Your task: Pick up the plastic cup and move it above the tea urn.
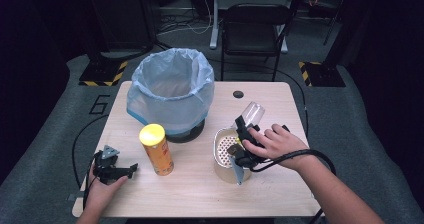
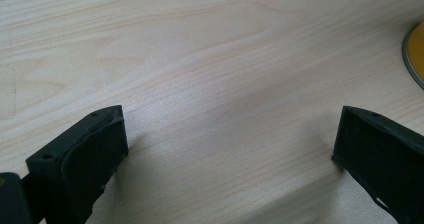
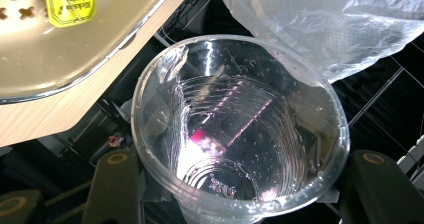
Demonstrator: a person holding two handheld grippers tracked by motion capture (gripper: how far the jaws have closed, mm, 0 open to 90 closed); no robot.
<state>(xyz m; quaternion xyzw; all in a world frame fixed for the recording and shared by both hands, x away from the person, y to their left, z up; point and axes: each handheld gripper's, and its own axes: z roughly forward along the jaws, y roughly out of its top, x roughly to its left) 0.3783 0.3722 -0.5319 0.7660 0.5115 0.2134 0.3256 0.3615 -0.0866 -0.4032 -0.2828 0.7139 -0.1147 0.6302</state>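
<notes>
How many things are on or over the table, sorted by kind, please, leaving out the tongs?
Lined bin: 1
Yellow-lidded canister: 1
Perforated metal tray: 1
Clear plastic cup: 1
Total: 4

A clear plastic cup (image 3: 240, 129) sits between the two black jaws, which press on its sides, with its open mouth facing the camera. At upper left is a metal tray (image 3: 60, 54) with a yellow sticker (image 3: 70, 4). At upper right hangs a plastic bag (image 3: 340, 19).
</notes>
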